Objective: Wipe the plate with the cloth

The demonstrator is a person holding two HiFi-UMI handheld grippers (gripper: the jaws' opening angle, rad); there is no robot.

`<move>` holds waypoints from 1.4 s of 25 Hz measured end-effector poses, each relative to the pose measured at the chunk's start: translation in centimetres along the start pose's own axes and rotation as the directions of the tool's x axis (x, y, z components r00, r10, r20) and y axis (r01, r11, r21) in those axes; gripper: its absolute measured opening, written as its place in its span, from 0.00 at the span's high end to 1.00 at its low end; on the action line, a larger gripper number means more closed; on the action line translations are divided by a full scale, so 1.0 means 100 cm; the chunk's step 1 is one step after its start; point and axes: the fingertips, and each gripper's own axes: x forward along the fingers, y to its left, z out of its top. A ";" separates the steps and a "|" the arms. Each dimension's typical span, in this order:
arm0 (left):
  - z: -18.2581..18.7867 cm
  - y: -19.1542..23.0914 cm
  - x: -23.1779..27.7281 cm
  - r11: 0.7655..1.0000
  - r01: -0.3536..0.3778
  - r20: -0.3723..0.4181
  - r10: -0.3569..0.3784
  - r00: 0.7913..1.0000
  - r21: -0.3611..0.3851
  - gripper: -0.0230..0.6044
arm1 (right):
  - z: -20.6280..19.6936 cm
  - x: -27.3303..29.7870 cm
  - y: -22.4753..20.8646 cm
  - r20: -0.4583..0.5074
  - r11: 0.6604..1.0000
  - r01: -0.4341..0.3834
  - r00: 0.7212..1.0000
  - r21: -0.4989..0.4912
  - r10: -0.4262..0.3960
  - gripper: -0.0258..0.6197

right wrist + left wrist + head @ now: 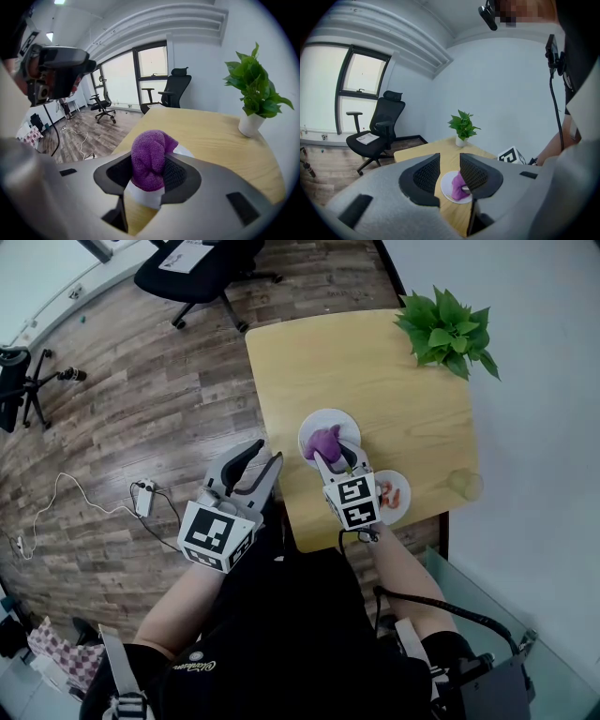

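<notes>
A white plate [345, 420] lies near the wooden table's left edge, and a bunched purple cloth [323, 441] rests on it. My right gripper [338, 458] is shut on the cloth, which it holds over the plate. In the right gripper view the cloth [147, 159] bulges up between the jaws, and the plate [144, 198] shows white beneath it. My left gripper [265, 457] hangs open and empty beside the table's left edge, above the floor. Between its jaws the left gripper view shows the plate [447, 183] and the cloth [458, 187] further off.
A second small plate [395, 495] with red food sits at the table's near right. Beside it stands a clear glass [464, 484]. A potted plant [445, 326] fills the far right corner. An office chair [192, 273] and cables [103, 507] are on the floor to the left.
</notes>
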 end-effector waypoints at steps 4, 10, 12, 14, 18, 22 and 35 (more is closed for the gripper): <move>0.001 0.000 0.002 1.000 0.002 0.000 -0.002 1.000 0.001 0.75 | -0.023 -0.014 0.026 -0.027 0.999 -0.043 0.999 0.030 0.044 0.72; 0.004 -0.004 0.007 1.000 0.014 0.000 -0.014 1.000 0.006 0.75 | -0.019 -0.014 0.016 -0.004 0.999 -0.013 1.000 0.047 0.013 0.72; 0.003 -0.005 0.007 1.000 0.016 -0.002 -0.016 1.000 0.006 0.75 | -0.007 -0.013 0.002 0.022 0.999 0.010 1.000 0.048 -0.011 0.72; 0.003 -0.005 0.009 1.000 0.018 -0.005 -0.018 1.000 0.005 0.75 | 0.010 -0.009 -0.021 0.049 0.998 0.053 0.997 0.042 -0.055 0.72; 0.003 -0.009 0.012 1.000 0.027 -0.010 -0.027 1.000 0.007 0.75 | 0.031 0.008 -0.063 0.039 0.990 0.138 0.990 0.007 -0.138 0.72; 0.003 -0.009 0.011 1.000 0.028 -0.009 -0.028 1.000 0.009 0.75 | 0.025 0.019 -0.076 -0.009 0.987 0.158 0.987 -0.038 -0.158 0.72; 0.005 -0.006 0.014 1.000 0.030 -0.006 -0.030 1.000 0.010 0.75 | -0.024 -0.023 -0.002 -0.041 1.000 0.024 0.999 0.004 -0.024 0.72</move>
